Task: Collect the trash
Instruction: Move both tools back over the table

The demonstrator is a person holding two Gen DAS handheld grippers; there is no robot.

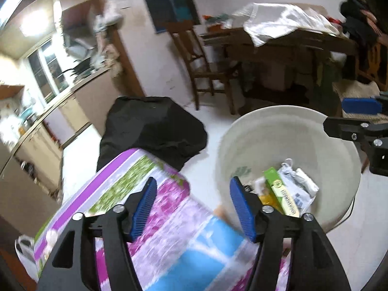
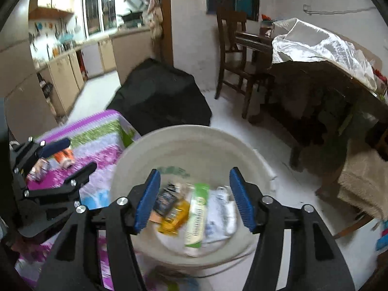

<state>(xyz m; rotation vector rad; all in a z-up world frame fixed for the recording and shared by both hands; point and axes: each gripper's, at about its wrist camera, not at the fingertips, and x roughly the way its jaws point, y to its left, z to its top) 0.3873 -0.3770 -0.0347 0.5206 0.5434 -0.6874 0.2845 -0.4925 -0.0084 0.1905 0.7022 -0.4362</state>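
The left gripper (image 1: 191, 208), jaws released and empty, hangs over the patterned cloth (image 1: 169, 218), while beside it the right gripper (image 2: 195, 200), jaws likewise released, hangs above the basin (image 2: 194, 143) where the trash (image 2: 196, 213) lies.

Two black-framed grippers — left gripper (image 1: 191, 208), right gripper (image 2: 195, 200) — ribbed blue pads, silver screws.

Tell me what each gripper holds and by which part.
Nothing. The left gripper and right gripper both stand open and empty; the trash lies loose in the basin.
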